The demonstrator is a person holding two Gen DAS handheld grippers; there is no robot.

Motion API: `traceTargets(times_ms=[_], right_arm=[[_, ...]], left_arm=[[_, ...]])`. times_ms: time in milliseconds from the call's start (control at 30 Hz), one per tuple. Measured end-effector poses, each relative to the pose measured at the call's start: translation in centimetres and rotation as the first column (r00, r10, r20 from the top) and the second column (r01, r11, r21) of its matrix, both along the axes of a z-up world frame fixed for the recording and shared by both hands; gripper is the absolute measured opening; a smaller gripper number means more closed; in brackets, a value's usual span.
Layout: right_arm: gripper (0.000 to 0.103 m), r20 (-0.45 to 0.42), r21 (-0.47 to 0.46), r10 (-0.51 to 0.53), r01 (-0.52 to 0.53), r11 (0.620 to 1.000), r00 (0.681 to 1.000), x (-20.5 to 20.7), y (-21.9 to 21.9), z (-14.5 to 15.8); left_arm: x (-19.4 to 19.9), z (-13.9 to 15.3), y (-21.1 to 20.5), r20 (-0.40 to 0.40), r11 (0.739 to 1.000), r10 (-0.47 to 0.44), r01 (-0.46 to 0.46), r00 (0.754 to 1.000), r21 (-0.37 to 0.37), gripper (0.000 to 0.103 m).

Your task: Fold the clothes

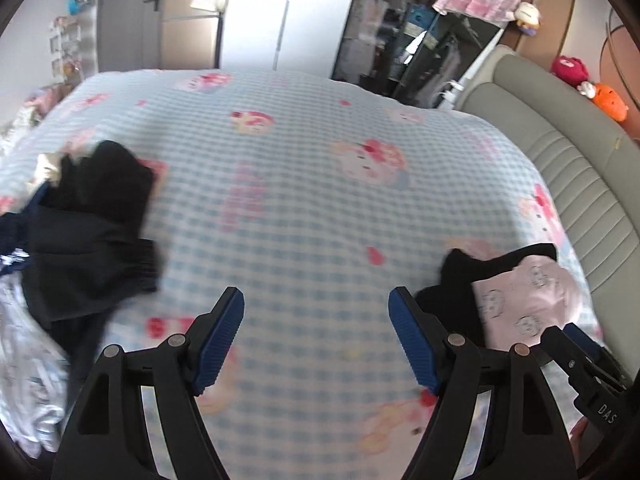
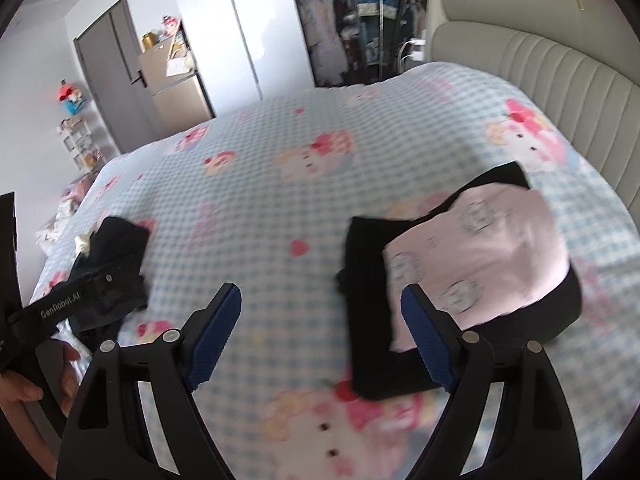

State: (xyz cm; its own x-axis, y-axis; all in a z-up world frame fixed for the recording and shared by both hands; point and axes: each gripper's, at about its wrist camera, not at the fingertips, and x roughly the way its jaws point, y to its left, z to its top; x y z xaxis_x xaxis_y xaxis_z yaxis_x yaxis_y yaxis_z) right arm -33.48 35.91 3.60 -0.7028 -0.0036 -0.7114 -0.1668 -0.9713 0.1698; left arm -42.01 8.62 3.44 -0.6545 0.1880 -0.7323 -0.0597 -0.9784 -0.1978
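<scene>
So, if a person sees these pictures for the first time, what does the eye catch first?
First, the blue checked bedspread with pink cartoon prints, which fills both views. Then the folded pink garment lying on folded black clothes near the beige headboard, and the dark unfolded pile at the opposite edge. In front, both grippers' blue fingers stand open and empty.

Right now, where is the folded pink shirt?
The folded pink shirt lies on a folded black garment on the bed's right side, near the padded headboard, in both views.
</scene>
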Motion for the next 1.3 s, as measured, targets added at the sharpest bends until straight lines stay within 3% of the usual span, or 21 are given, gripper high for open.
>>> traceTargets(times_ms=[200, 267, 433, 533, 700, 833, 1000, 1167, 1300], right_arm=[[0.085, 0.022, -0.022, 0.046, -0.045, 0.999, 0.999, 2.1, -4.7, 0.5], [0.09, 0.018, -0.04, 0.05, -0.05, 0.998, 0.999, 3.3, -6.0, 0.7], [0.095, 0.026, -0.053, 0.071, -0.069, 0.996, 0.997, 8.2, -9.8, 0.7], [0.102, 0.008, -0.039, 0.104, -0.103, 0.994, 0.995, 12.3, -12.3, 0.7], [0.102, -0.033, -0.08, 0.117, -0.119, 0.99, 0.993, 18.9, -15.0, 0.7], [0.103, -0.053, -0.084, 0.098, -0.102, 0.991, 0.994, 23.9, -16.6, 0.7], [0.103, -0.051, -0.025, 0.089, -0.09, 0.996, 0.995, 29.7, -18.8, 0.8], [0.103, -0.04, 0.065, 0.108, -0.105, 0.992, 0.993, 33.7, -20.3, 1.5], [0.103, -0.075, 0.075, 0.082, -0.076, 0.994, 0.994, 36.4, -20.3, 2.1]], left_arm=[[4.5, 0.1, -5.3, 0.007, 0.998, 0.035, -0.035, 0.999, -0.057, 0.077], [6.6, -0.1, -6.8, 0.011, 0.997, 0.041, -0.04, 0.999, -0.073, 0.077], [13.5, -0.7, -10.0, 0.0, 0.996, -0.029, 0.029, 1.0, -0.083, 0.084], [18.5, -0.9, -11.8, -0.033, 0.993, -0.021, 0.017, 0.999, -0.116, 0.086], [26.3, -1.1, -14.9, -0.047, 0.999, 0.017, -0.019, 0.999, -0.042, 0.088], [31.4, -0.9, -15.8, -0.077, 0.999, 0.048, -0.05, 0.996, -0.016, 0.094], [36.5, -0.3, -15.7, -0.109, 0.993, 0.082, -0.091, 0.991, -0.079, 0.094], [41.2, 1.3, -13.6, -0.167, 0.986, 0.025, -0.052, 0.986, -0.16, 0.094], [43.8, 1.2, -12.6, -0.165, 0.988, 0.024, -0.049, 0.986, -0.146, 0.094]])
